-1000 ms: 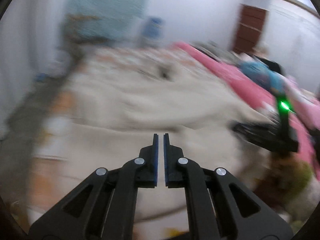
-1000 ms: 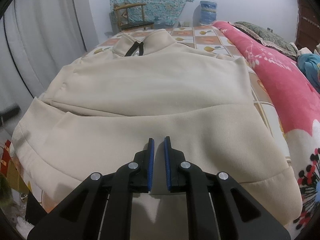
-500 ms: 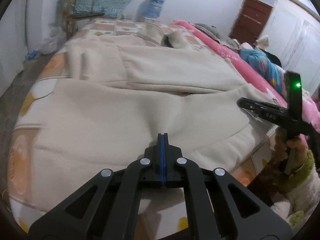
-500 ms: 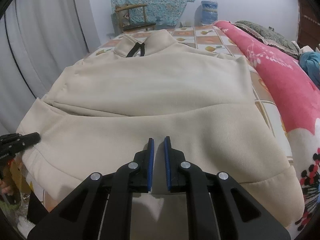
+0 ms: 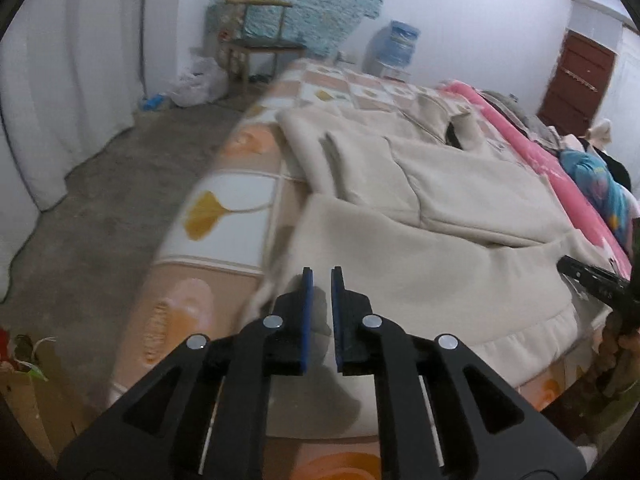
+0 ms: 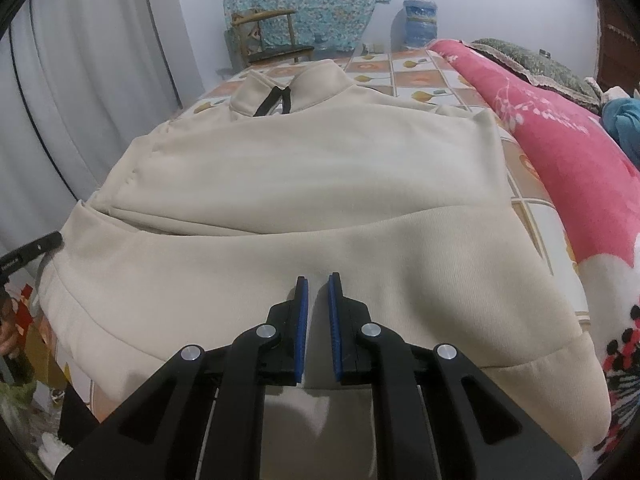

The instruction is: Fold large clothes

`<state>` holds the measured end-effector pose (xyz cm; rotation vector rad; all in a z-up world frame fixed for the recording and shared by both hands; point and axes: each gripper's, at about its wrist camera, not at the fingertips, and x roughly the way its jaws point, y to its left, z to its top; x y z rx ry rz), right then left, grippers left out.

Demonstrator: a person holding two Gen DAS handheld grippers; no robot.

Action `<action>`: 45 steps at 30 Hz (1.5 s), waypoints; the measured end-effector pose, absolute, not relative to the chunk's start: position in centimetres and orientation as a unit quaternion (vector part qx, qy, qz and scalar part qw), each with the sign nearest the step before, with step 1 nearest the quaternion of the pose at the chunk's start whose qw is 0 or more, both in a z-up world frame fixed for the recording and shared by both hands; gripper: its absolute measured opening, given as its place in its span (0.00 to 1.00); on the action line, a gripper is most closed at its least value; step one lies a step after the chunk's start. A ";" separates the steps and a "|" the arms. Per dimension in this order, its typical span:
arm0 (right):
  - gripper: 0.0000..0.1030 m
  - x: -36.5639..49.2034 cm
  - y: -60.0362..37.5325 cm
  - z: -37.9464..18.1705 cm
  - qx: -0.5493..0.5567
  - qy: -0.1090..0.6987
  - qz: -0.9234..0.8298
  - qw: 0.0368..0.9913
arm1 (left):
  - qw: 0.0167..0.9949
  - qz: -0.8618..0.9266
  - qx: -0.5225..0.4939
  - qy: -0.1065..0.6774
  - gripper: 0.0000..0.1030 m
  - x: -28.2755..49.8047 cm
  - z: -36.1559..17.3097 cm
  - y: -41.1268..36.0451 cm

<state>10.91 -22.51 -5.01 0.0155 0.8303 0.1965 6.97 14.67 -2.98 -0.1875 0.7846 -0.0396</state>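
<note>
Garment: a cream sweatshirt (image 6: 312, 208) lies spread on the bed (image 5: 224, 200), collar at the far end, hem band at the near edge.
Left tool (image 5: 319, 280): over the garment's near left corner, jaws opening to a narrow gap; fabric shows behind them but nothing is pinched.
Right tool (image 6: 318, 286): low over the hem's middle, jaws nearly closed; whether any fabric is caught is hard to tell.
Around: a pink floral quilt (image 6: 568, 152) runs along the right side of the bed, a wooden chair (image 6: 272, 36) and a blue water jug (image 6: 420, 20) stand by the far wall, and white curtains (image 6: 100, 92) hang on the left.
Writing: small print on the left tool's arm at the frame edge, too small to read.
Hard to see: the left view is motion-blurred; a hand (image 5: 624, 348) is cut off at its right rim.
</note>
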 end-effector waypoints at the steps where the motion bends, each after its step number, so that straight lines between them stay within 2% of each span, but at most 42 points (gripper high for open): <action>1: 0.09 11.0 -22.6 -5.0 0.008 0.404 0.097 0.910 | 0.922 -0.014 -0.092 0.376 0.12 6.6 -2.4 14.6; 2: 0.09 11.0 -22.6 -5.0 0.009 0.405 0.098 0.909 | 0.923 -0.015 -0.092 0.373 0.17 6.5 -2.2 14.5; 5: 0.12 11.2 -22.7 -4.9 0.009 0.406 0.104 0.908 | 0.928 -0.055 -0.100 0.353 0.24 5.4 -0.3 12.5; 9: 0.12 11.2 -22.6 -5.0 0.007 0.403 0.103 0.909 | 0.916 -0.165 -0.100 0.353 0.29 4.9 0.2 7.0; 12: 0.12 11.1 -22.6 -5.0 0.007 0.403 0.103 0.909 | 0.890 -0.256 -0.070 0.371 0.29 4.4 -0.9 1.2; 15: 0.12 11.1 -22.6 -5.1 0.008 0.403 0.104 0.909 | 0.873 -0.264 -0.015 0.410 0.30 4.1 -3.9 -2.7; 16: 0.12 11.1 -22.7 -5.1 0.008 0.403 0.105 0.909 | 0.869 -0.261 -0.008 0.420 0.34 4.1 -4.9 -3.1; 21: 0.12 11.2 -22.8 -5.1 0.010 0.404 0.108 0.909 | 0.867 -0.262 -0.037 0.422 0.33 4.1 -4.7 -2.4; 26: 0.12 11.1 -22.9 -5.1 0.013 0.401 0.108 0.910 | 0.881 -0.264 -0.040 0.389 0.32 4.7 -2.9 -2.0; 33: 0.12 11.0 -22.9 -5.1 0.015 0.402 0.111 0.909 | 0.882 -0.220 -0.020 0.415 0.35 7.5 -4.3 -3.0; 39: 0.12 11.0 -23.0 -5.1 0.019 0.400 0.111 0.909 | 0.897 -0.221 -0.033 0.383 0.35 8.8 -2.3 -2.3; 43: 0.12 11.0 -23.0 -5.1 0.020 0.401 0.112 0.909 | 0.884 -0.199 -0.050 0.421 0.35 11.7 -4.8 -2.3; 45: 0.12 10.9 -23.0 -5.2 0.022 0.401 0.114 0.909 | 0.886 -0.198 -0.054 0.416 0.35 11.9 -4.7 -2.1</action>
